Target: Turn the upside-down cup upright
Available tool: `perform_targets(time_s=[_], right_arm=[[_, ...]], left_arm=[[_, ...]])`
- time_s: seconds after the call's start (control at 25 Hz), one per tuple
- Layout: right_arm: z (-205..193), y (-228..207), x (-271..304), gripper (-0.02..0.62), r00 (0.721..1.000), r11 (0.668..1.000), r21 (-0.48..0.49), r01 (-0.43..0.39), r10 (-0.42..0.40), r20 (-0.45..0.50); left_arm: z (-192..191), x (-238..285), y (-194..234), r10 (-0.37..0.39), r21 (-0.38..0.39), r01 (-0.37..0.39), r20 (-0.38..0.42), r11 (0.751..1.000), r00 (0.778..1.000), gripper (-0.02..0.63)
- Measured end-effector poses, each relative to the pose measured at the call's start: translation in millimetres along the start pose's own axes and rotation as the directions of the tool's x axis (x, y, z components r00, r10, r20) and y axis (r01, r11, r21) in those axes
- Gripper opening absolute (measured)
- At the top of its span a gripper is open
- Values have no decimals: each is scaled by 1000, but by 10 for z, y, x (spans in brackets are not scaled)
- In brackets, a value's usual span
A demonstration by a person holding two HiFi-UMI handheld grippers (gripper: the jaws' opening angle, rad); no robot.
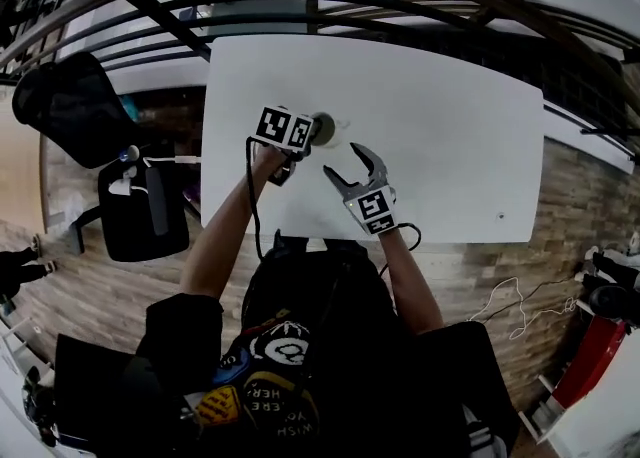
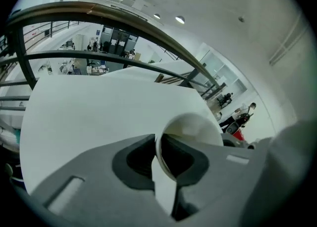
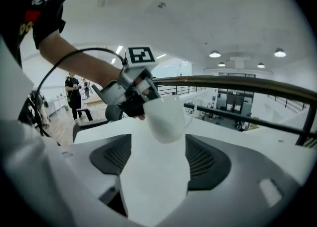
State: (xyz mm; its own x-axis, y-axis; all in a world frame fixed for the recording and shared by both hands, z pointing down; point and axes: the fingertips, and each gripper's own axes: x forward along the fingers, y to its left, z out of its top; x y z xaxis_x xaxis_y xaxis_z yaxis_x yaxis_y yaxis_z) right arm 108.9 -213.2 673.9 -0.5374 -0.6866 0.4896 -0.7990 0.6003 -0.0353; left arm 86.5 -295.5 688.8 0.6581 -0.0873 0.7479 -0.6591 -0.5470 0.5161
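The left gripper had its jaws clamped on the rim wall of the white cup, whose base hung lowermost. The right gripper stood open and empty, with the cup just ahead of its jaws. Under both lay the bare white table. Beyond it ran a dark railing under ceiling lights.

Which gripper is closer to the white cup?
Left. The left gripper pinches the rim of the cup between its jaws. The right gripper is open, a little way off, pointing at the cup.
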Motion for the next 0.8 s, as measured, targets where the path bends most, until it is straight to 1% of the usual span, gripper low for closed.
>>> perform_targets(time_s=[0.04,0.12,0.16,0.24,0.36,0.4,0.48,0.56,0.6,0.68,0.8], right_arm=[[43,-27,70,352,1000,999,-54,1,-1,-3],[148,-48,196,413,1000,988,-150,-19,19,-1],[221,-31,249,435,999,983,-177,-41,44,11],[398,20,306,464,994,977,-194,-82,94,52],[593,93,299,469,977,975,-164,-148,170,131],[643,110,284,469,970,973,-156,-172,195,148],[712,192,252,471,949,957,-146,-250,272,159],[704,340,230,472,920,923,-156,-353,372,124],[670,390,226,462,909,907,-164,-388,406,93],[587,401,218,438,905,897,-168,-410,423,45],[544,386,188,417,918,906,-176,-385,396,28]], left_arm=[[26,-75,-40,-19,-14,19,6,1000,1000,44],[62,-203,-98,-42,-24,42,10,999,999,44],[70,-255,-118,-48,-23,48,8,999,999,44],[60,-337,-150,-66,-24,66,2,998,998,44],[23,-410,-214,-115,-22,114,-13,993,993,44],[6,-420,-245,-132,-2,132,-24,991,991,44],[-62,-431,-372,-192,76,197,-63,978,979,45],[-145,-434,-546,-254,179,273,-122,945,960,46],[-165,-431,-600,-262,227,290,-147,930,954,48],[-163,-420,-632,-259,286,299,-171,910,951,46],[-162,-390,-669,-275,321,319,-176,892,945,48]])
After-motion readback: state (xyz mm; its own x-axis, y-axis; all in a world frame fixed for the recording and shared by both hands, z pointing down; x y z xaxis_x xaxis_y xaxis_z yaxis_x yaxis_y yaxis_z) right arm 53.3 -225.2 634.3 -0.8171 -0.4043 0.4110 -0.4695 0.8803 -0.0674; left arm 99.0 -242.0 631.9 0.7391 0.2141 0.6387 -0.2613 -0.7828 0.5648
